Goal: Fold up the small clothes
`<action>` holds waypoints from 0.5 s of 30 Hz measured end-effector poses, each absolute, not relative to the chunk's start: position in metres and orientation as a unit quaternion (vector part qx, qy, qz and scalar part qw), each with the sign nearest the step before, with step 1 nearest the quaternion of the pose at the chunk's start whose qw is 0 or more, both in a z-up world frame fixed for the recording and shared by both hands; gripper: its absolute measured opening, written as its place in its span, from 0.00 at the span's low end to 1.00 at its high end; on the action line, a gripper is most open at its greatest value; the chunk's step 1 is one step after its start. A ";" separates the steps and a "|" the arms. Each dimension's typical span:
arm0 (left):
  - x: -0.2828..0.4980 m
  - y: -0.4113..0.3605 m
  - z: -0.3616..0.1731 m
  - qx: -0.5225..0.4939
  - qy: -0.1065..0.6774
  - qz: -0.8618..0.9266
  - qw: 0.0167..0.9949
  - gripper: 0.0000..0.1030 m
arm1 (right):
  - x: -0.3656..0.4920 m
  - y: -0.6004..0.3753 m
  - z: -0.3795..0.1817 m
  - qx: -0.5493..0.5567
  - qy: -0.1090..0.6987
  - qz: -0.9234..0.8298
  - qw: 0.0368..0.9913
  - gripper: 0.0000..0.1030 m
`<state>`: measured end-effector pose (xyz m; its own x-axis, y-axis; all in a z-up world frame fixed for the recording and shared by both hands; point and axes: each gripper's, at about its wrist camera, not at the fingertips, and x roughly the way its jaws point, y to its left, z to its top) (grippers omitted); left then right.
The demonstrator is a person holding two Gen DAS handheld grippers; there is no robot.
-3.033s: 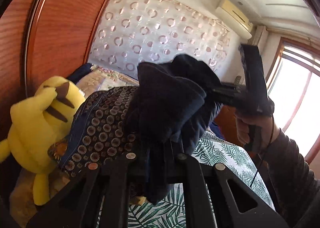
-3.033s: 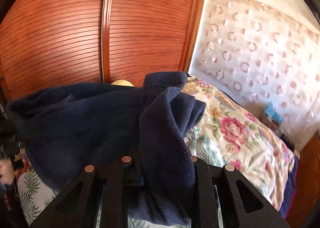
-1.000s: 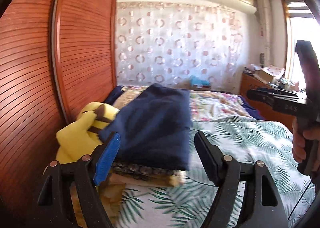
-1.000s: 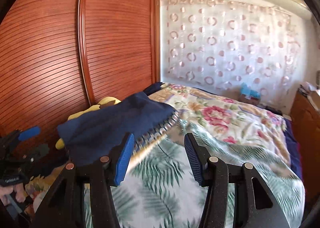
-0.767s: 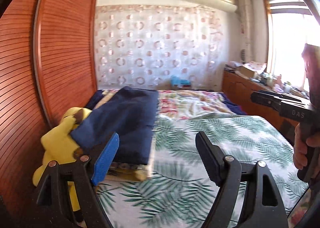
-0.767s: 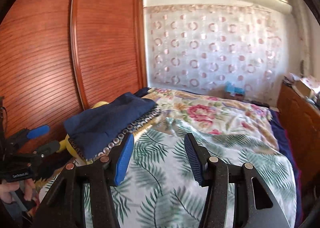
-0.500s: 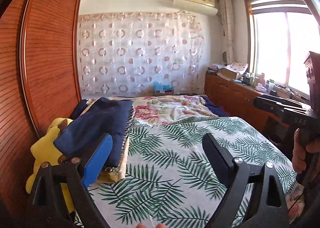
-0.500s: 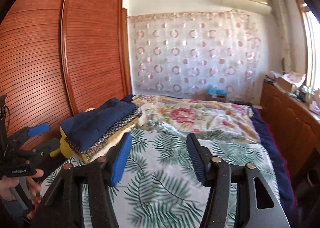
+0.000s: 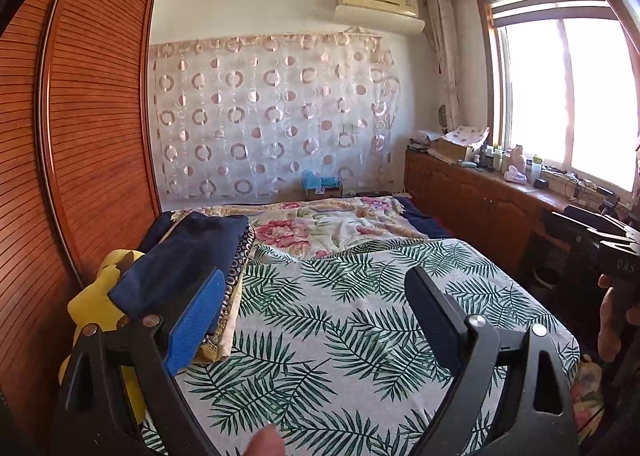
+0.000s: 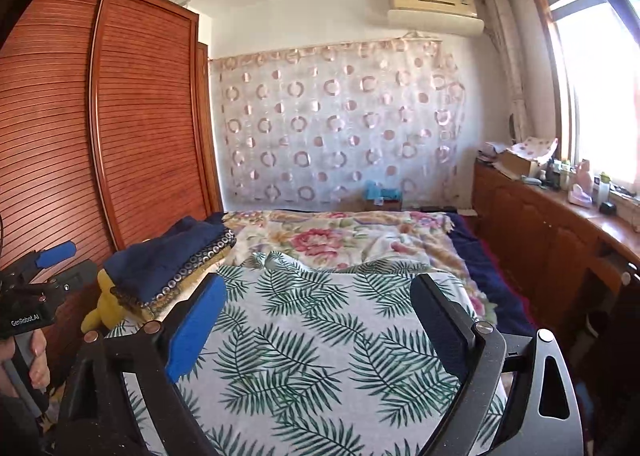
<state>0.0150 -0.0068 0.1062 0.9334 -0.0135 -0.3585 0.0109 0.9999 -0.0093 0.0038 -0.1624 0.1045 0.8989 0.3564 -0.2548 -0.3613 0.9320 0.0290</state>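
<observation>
A folded navy garment (image 9: pixel 188 256) lies on top of a small stack of folded clothes (image 9: pixel 236 276) at the left side of the bed, over a yellow plush toy (image 9: pixel 96 296). The navy garment (image 10: pixel 168 256) and the stack (image 10: pixel 180 284) also show in the right wrist view. My left gripper (image 9: pixel 316 304) is open and empty, held back above the leaf-print sheet (image 9: pixel 340 320). My right gripper (image 10: pixel 320 308) is open and empty above the same sheet (image 10: pixel 312 340). Each gripper shows at the edge of the other's view.
A wooden slatted wardrobe (image 9: pixel 80 136) stands along the left. A floral quilt (image 9: pixel 320 224) covers the far half of the bed. A wooden counter (image 9: pixel 500 192) with boxes and bottles runs under the window on the right. A circle-pattern curtain (image 9: pixel 272 128) hangs behind.
Three seconds ago both grippers held the navy garment. They let it go on the stack, opened, and have pulled back and to the right, away from the stack.
</observation>
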 end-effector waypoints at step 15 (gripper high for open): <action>0.018 -0.007 0.100 -0.014 0.193 -0.009 0.981 0.89 | -0.012 -0.144 0.104 -0.012 0.138 0.167 0.976 0.91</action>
<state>0.0183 -0.0074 0.1001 0.9256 -0.0225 -0.3778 0.0118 0.9995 -0.0304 -0.0117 -0.1441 0.1038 0.9060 0.3236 -0.2729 -0.3300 0.9437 0.0234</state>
